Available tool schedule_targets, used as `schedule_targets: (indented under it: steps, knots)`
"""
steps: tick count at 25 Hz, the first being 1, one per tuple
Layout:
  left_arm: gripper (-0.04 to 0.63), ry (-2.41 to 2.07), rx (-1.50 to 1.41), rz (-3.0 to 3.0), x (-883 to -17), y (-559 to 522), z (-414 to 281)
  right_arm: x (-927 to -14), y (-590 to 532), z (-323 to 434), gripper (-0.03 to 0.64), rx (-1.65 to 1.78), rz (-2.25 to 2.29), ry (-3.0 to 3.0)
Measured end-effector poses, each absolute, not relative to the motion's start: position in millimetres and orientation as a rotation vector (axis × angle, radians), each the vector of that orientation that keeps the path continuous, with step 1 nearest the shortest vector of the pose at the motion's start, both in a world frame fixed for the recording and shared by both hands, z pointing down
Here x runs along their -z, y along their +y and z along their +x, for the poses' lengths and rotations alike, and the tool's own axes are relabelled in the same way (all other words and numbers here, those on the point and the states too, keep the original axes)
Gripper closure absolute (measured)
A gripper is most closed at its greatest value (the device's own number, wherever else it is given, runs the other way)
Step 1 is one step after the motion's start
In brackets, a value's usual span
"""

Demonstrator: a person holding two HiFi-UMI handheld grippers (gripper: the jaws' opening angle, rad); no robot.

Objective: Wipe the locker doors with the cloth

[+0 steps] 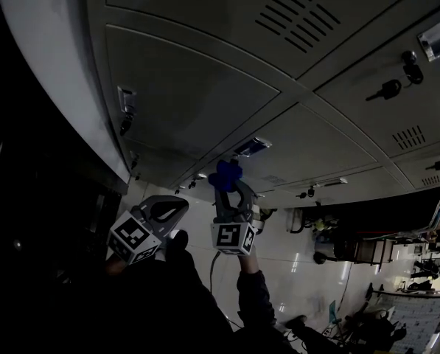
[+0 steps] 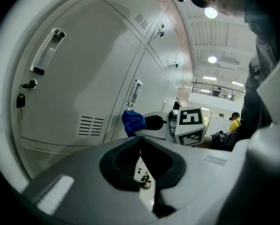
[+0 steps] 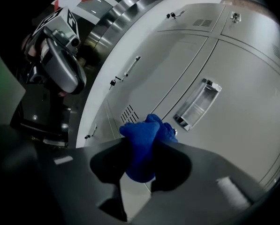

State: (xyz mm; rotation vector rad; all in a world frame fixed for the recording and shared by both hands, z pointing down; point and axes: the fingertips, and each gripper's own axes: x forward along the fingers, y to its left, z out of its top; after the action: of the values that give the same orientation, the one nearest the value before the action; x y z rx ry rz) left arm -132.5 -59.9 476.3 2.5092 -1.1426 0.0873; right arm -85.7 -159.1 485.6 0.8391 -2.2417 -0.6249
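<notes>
Right gripper view shows the right gripper (image 3: 140, 168) with its jaws clamped on the blue cloth (image 3: 142, 146). The cloth is bunched into a wad that sticks out past the jaw tips. It sits close to the grey locker doors (image 3: 243, 125), just beside a recessed metal handle (image 3: 197, 104), but whether it touches the panel cannot be told.

In the head view the same wad of cloth (image 1: 228, 173) is raised toward the seam between two doors (image 1: 197, 87). The left gripper (image 1: 177, 206) is held lower and to the side. In its own view its jaws are drawn almost together, with only a thin slit between them and nothing in it.

The step in hand looks like bringing the cloth onto a door and starting a stroke. To do it well:

- Press the protruding wad flat against the panel, so that cloth rather than jaw plastic meets the paint.
- Keep the grip firm, since a loosely held bunch may pull out under friction.
- Run long overlapping passes along the panel.
- Ease off around the handle, the keys (image 1: 388, 88) and the vent slots (image 1: 297, 21), where the fabric could snag.
- Keep the idle left gripper clear of the stroke path.
</notes>
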Motion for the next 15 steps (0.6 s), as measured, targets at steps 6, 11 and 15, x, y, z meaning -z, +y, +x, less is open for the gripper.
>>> schedule_targets:
  steps: [6,11,15]
  knots:
    - [0.615,-1.141,-0.122,2.503,-479,-54,-132,-500,-178,-90,0.499,0.672,0.907,-2.215]
    - [0.615,-1.149,-0.146,2.503,-478,-49,-135,-523,-188,-95,0.499,0.686,0.913,-2.182]
    - [0.615,-1.159,-0.160,2.494,-479,-46,-138,-560,-190,-93,0.499,0.604,0.866,-2.178]
